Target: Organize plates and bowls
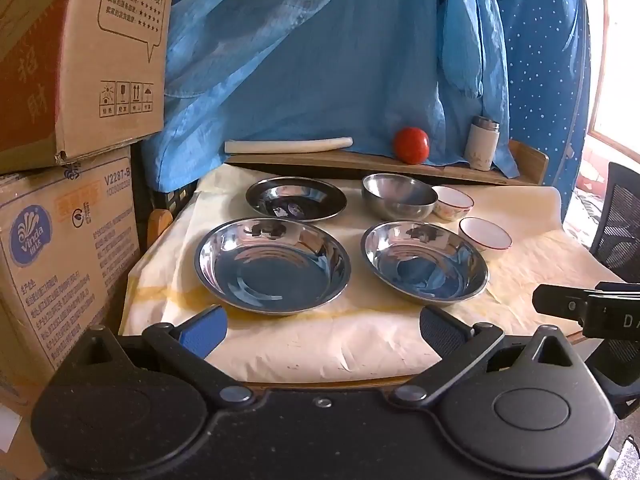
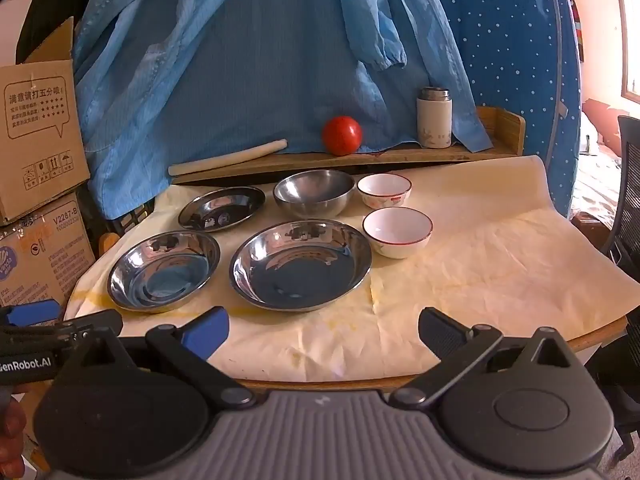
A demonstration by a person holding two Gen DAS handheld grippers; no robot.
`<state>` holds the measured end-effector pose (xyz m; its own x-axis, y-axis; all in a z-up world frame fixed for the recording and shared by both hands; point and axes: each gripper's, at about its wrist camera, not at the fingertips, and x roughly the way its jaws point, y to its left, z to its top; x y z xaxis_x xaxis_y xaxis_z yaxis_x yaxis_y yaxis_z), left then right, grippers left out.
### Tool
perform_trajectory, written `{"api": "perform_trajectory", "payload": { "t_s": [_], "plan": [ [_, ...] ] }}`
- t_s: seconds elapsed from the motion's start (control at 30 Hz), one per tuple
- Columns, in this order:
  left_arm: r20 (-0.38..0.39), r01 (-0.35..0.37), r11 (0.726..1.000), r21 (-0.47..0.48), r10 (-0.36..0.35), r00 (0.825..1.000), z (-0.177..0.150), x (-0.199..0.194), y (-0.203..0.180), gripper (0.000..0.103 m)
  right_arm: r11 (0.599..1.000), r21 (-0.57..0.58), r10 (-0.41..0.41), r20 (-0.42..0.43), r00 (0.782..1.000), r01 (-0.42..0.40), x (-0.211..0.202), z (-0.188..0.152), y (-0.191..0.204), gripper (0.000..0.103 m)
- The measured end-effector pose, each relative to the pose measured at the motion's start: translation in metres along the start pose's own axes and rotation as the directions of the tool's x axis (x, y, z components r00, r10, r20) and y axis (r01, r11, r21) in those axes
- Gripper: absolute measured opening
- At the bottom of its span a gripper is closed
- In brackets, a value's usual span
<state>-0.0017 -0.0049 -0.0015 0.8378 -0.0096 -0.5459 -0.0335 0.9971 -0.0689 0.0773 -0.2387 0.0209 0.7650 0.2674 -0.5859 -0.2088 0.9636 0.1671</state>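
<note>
Left wrist view:
- The left gripper [image 1: 324, 330] hangs over the near edge of the small table with a cream cloth [image 1: 360, 344]. Its tongs are wide apart and hold nothing.
- The deep round steel bowl [image 1: 398, 200] sits at the back of the cloth.
- Left of the steel bowl is a small flat shiny steel plate [image 1: 296, 199].
- In front of the steel bowl is a big shiny steel plate [image 1: 424, 262]. Another big steel plate [image 1: 273, 266] lies further left.
- Touching the steel bowl's right side is a little white bowl with a red rim [image 1: 453, 202]. A second white red-rimmed bowl [image 1: 485, 238] sits nearer, to the right.
- Behind the steel bowl, a round red tomato [image 1: 411, 145] rests on a wooden shelf [image 1: 532, 164].

Right wrist view:
- The right gripper [image 2: 324, 330] hangs over the near table edge, in front of the steel bowl [image 2: 314, 192]. Its tongs are wide apart and hold nothing.
- The left gripper [image 2: 48, 320] shows at the far left.
</note>
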Motion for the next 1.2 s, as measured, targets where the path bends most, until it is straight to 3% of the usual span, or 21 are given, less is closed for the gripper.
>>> {"api": "perform_trajectory", "payload": {
  "t_s": [1.2],
  "plan": [
    [-0.01,0.005,1.0,0.006,-0.005,1.0,-0.0024,0.0014,-0.0091,0.102,1.0,0.015,0.007,-0.008,1.0,-0.007,-0.0019,0.0006,-0.0102,0.103]
  ]
}}
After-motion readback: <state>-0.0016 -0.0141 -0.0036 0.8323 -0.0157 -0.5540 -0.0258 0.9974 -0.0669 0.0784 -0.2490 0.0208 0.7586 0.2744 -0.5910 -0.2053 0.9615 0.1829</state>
